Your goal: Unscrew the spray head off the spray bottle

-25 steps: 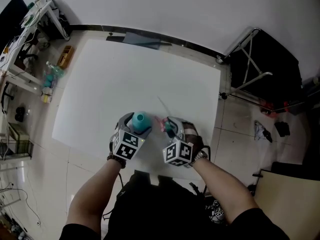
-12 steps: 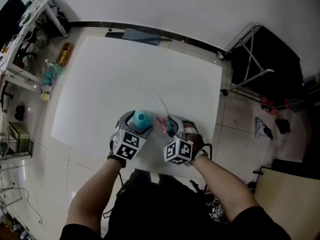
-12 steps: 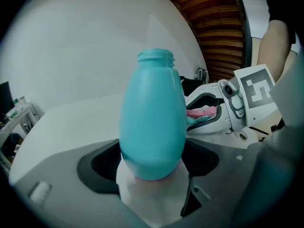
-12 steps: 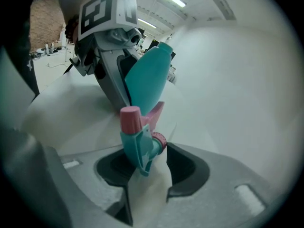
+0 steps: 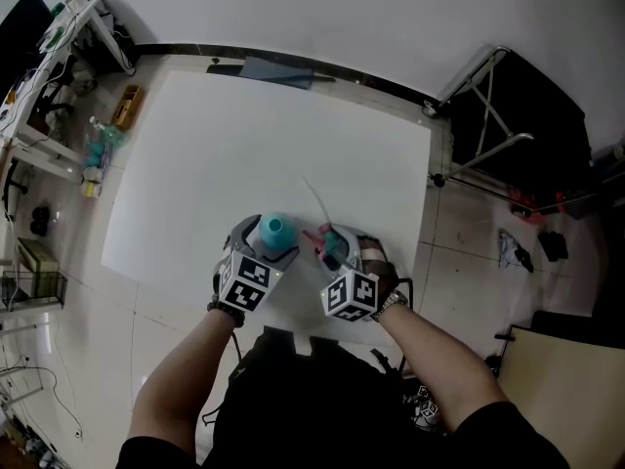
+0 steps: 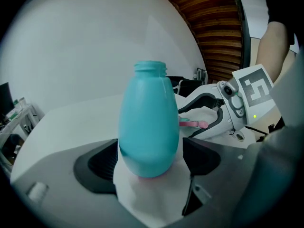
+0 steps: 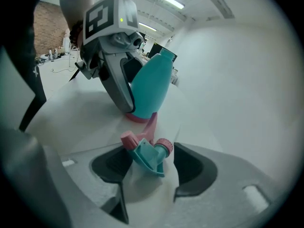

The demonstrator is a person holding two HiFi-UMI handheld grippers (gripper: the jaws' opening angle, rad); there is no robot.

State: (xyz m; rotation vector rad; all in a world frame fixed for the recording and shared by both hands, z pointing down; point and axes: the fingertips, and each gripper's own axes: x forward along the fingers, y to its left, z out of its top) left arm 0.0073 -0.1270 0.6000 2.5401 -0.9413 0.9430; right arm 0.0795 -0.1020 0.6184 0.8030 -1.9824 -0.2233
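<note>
A teal spray bottle (image 5: 274, 231) with an open neck and no head stands upright on the white table (image 5: 244, 135). My left gripper (image 5: 264, 247) straddles the bottle's (image 6: 148, 127) belly. Its jaws are opening: the left pad is at the bottle's side and a thin gap shows at the right pad. The teal and pink spray head (image 7: 148, 153) lies on the table between the jaws of my right gripper (image 7: 149, 167), which are opening and stand off it. In the head view the spray head (image 5: 330, 247) lies just right of the bottle, its thin dip tube (image 5: 314, 201) pointing away.
A shelf unit (image 5: 68, 57) with clutter and some teal bottles (image 5: 98, 149) stand on the floor at the left. A black folding stand (image 5: 508, 115) is beyond the table's right edge. The person's forearms reach in from the near edge.
The right gripper's jaws have spread apart around the spray head. The bottle and both hands have stayed almost where they were.
</note>
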